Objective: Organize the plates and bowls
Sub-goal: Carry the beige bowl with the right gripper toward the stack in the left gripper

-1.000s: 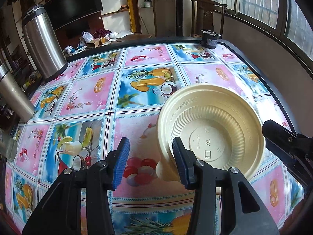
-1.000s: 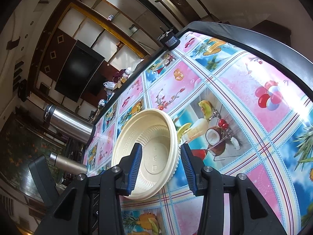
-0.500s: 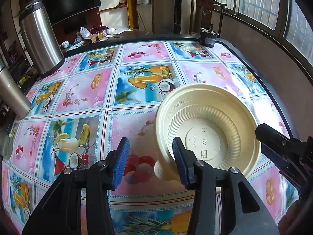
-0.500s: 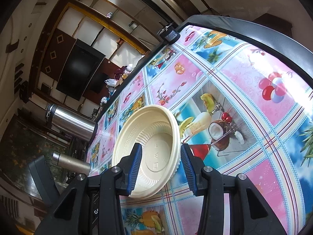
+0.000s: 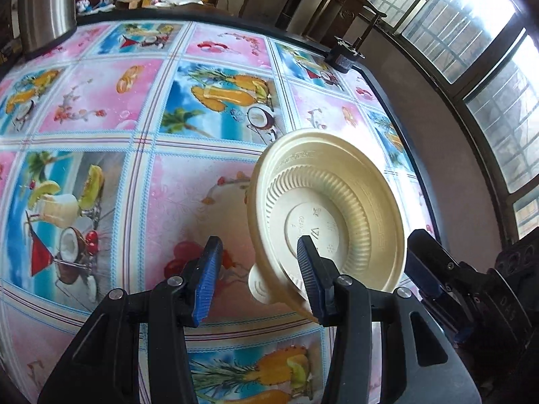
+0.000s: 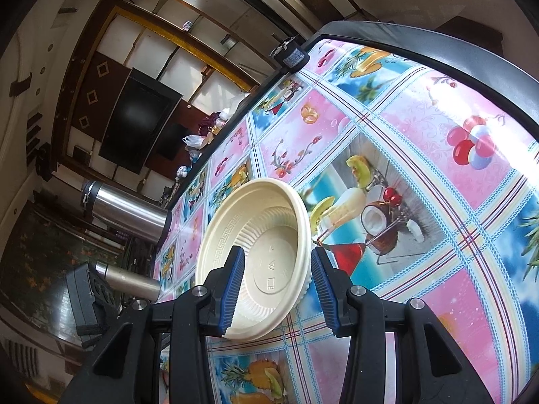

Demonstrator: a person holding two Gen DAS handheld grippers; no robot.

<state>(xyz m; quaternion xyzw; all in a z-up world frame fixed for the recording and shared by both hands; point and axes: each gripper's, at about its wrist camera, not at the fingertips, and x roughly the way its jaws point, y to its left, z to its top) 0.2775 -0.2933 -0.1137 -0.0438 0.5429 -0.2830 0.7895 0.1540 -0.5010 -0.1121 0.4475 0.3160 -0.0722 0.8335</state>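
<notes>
Straddling cream plate point(image 6: 256, 256) rim with my right claw point(image 6: 278, 282), jaws apart; left view is showing plate underside, my left claw point(image 5: 257, 279) gaping.

Plate point(image 5: 340, 202) hides small cup point(image 5: 257, 281); flask point(image 5: 47, 3) cropped.

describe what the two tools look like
Both match: the left tool and right tool have black plastic fingers with silver rivets, ending in ribbed blue pads. No cables, markings or sleeves show.
</notes>
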